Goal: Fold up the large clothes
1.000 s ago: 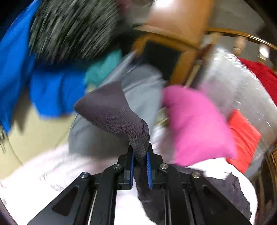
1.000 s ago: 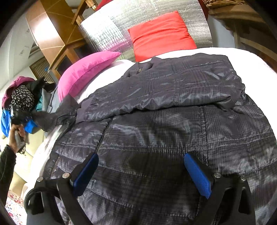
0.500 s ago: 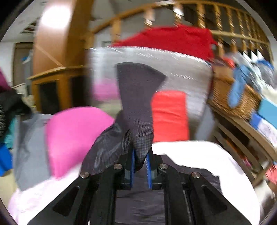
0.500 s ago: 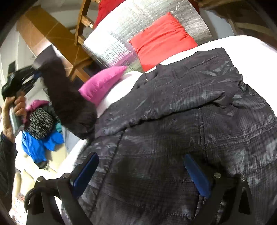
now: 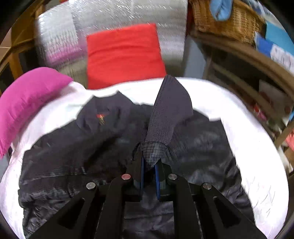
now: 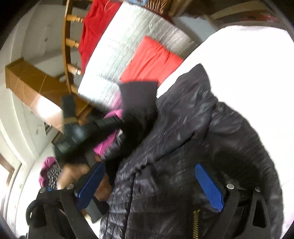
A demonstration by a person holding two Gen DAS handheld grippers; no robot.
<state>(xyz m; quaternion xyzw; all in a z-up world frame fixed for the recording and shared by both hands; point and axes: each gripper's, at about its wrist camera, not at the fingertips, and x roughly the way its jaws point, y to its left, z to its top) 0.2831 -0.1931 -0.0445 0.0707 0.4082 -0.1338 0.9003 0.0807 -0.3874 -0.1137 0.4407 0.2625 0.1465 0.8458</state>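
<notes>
A dark quilted jacket [image 5: 73, 147] lies spread on the white bed [image 5: 248, 147]. My left gripper [image 5: 148, 161] is shut on the end of one sleeve, and its ribbed cuff [image 5: 169, 110] sticks up past the blue pads, above the jacket's middle. In the right wrist view the same jacket [image 6: 202, 137] fills the lower right, its zipper [image 6: 195, 222] near the bottom. There the left gripper [image 6: 102, 123] shows blurred, holding the cuff [image 6: 137, 99] over the jacket's left side. My right gripper [image 6: 149, 183] hangs open just above the jacket, nothing between its fingers.
A red pillow [image 5: 123, 57] and a pink pillow [image 5: 27, 99] sit at the head of the bed against a silver foil sheet [image 5: 128, 14]. A wicker basket [image 5: 220, 18] and wooden shelves stand on the right. A person's hand [image 6: 73, 172] shows beside the right gripper's left finger.
My left gripper swung the sleeve from beside the bed, near the clothes pile, in over the jacket and tipped downward. The right gripper rolled and shifted a little, still open.
</notes>
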